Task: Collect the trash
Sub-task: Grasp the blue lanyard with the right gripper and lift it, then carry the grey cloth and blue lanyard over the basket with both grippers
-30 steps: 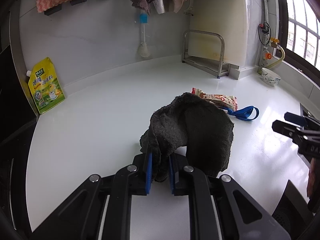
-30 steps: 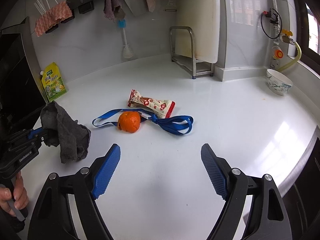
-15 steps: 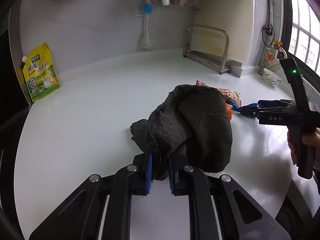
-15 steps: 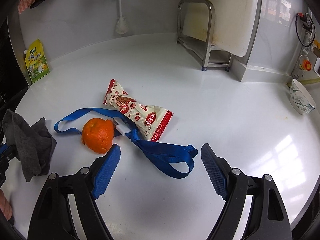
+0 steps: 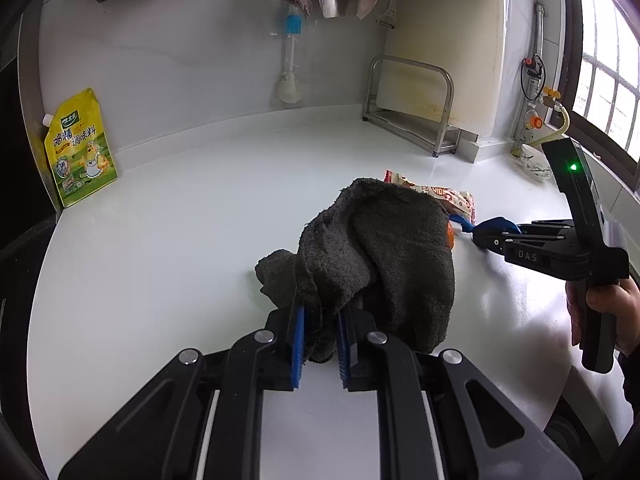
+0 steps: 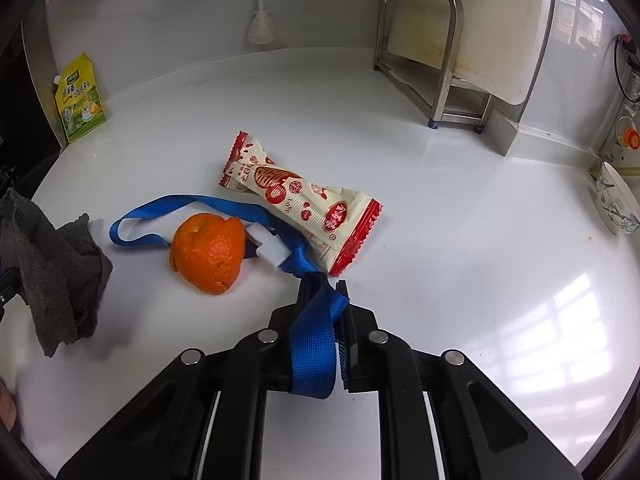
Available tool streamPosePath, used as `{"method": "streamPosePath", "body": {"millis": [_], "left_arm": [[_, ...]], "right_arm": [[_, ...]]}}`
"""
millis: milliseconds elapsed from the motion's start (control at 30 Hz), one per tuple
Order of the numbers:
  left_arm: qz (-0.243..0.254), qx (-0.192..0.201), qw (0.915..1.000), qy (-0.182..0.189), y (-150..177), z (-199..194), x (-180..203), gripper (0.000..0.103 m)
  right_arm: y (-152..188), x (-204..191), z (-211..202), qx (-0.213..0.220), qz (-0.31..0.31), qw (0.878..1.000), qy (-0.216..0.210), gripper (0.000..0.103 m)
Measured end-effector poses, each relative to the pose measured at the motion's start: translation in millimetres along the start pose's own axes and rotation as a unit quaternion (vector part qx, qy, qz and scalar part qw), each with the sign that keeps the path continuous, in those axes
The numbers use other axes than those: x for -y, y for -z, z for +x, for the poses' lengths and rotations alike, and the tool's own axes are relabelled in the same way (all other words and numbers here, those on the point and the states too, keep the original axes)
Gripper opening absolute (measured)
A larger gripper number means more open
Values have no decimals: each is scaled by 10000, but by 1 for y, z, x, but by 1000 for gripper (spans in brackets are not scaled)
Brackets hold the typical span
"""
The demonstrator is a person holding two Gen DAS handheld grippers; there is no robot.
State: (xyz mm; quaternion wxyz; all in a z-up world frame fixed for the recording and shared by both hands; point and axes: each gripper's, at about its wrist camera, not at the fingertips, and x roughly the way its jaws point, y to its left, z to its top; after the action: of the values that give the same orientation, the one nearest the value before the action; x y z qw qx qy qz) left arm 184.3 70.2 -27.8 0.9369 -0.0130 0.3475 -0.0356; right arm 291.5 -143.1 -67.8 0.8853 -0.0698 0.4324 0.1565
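On the white counter [image 6: 460, 208], the right tongs [image 6: 324, 300] pinch a blue strap [image 6: 312, 344] beside an orange peel [image 6: 208, 254] and snack wrapper [image 6: 304, 204]; the left tongs [image 5: 319, 332] pinch a dark rag [image 5: 380, 248].

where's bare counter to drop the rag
Bare counter lies between the yellow seasoning pouch and the gray rag, and right of the snack wrapper toward the bowl. Crowded mid-counter: orange, blue strap, wrapper.

The right gripper [image 6: 322, 312], wide open a second ago, has been brought down and closed on the blue strap [image 6: 312, 344]. The orange [image 6: 208, 252] is now seen at its 10 o'clock.
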Motion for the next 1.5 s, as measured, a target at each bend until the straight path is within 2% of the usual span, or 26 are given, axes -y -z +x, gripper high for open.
{"method": "streamPosePath", "body": {"millis": [200,500,633,933,1300,1500], "left_arm": [[45,77,10000,45,1,-15,8,13],[38,12,9999,99,19,-38,13,13],[40,-1,9999,121,28,-50,15,13],[149,14,9997,167,39,-71,22,13],[217,119,9993,268,37,-85,29,13],[219,269,9988,334,31,-97,30,13]], "right_arm": [[30,-2,-32,257,592,9978,-127,9],[90,-15,-78,391,1320,9903,-213,8],[104,-21,-100,561,1383,9888,78,8],[103,8,-135,906,1896,9768,423,8],[51,2,-179,1272,1420,9802,544,8],[49,-12,-207,1538,1347,9778,453,8]]}}
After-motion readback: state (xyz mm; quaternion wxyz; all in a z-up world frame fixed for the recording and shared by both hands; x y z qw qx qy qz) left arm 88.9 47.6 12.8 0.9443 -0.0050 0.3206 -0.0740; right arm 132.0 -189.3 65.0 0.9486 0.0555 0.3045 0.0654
